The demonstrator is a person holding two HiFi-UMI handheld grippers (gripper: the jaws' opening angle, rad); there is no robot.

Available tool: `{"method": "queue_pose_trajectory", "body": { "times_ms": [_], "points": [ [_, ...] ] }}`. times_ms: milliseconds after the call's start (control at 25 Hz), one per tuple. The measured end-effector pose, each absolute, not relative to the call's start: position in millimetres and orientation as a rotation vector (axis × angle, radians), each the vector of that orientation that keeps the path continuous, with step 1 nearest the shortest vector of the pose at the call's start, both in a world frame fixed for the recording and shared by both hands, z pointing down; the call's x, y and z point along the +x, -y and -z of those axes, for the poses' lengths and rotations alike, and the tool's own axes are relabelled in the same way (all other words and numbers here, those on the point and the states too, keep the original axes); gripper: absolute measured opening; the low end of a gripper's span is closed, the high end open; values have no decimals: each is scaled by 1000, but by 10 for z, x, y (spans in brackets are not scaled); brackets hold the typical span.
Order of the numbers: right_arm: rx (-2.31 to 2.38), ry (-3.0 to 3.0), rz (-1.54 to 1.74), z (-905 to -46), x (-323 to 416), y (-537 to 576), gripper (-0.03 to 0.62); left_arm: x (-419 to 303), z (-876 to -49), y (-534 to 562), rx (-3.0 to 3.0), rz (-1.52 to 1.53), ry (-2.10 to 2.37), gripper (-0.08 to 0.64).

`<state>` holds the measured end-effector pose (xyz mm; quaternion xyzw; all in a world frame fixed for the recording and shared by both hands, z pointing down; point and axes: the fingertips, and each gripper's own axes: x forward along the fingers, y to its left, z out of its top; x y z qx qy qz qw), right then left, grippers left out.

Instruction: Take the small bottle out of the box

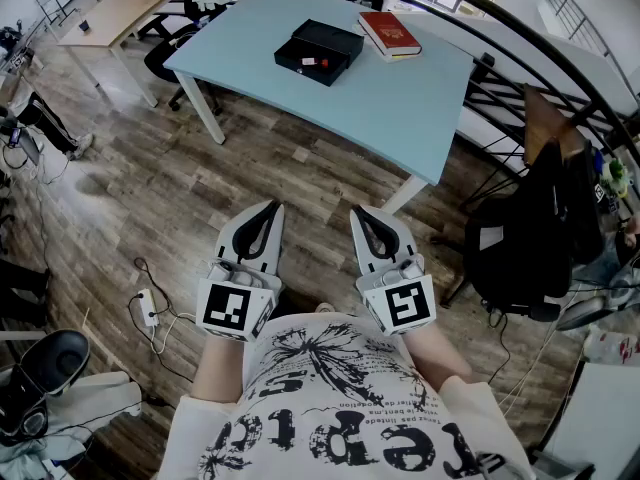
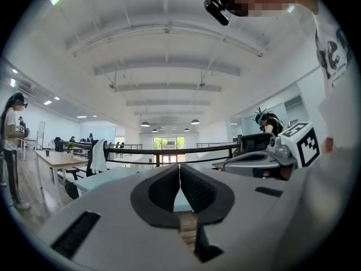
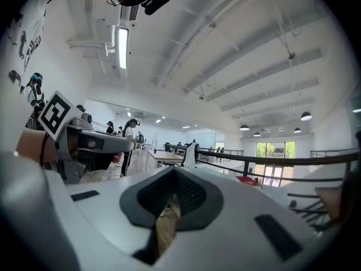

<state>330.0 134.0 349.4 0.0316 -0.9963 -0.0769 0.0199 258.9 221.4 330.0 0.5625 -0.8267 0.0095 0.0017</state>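
White left gripper (image 1: 268, 216) and right gripper (image 1: 363, 218) both closed (empty).

box (image 1: 332, 38) contents too small to identify

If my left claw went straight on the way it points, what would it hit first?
The left claw has free air ahead above the wooden floor. First in line is probably the light blue table, around the black box, though depth is unclear.
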Motion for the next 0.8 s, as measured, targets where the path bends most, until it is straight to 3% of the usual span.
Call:
{"method": "queue_pose_trajectory", "body": {
  "times_ms": [480,800],
  "points": [
    [123,3071,215,-3532,3144,-1311,8,2392,-3357,-2162,1768,-36,2570,20],
    [277,3048,117,-3640,2654,-1100,9,1838,-3482,-2074,1801,-25,2513,20]
  ]
}}
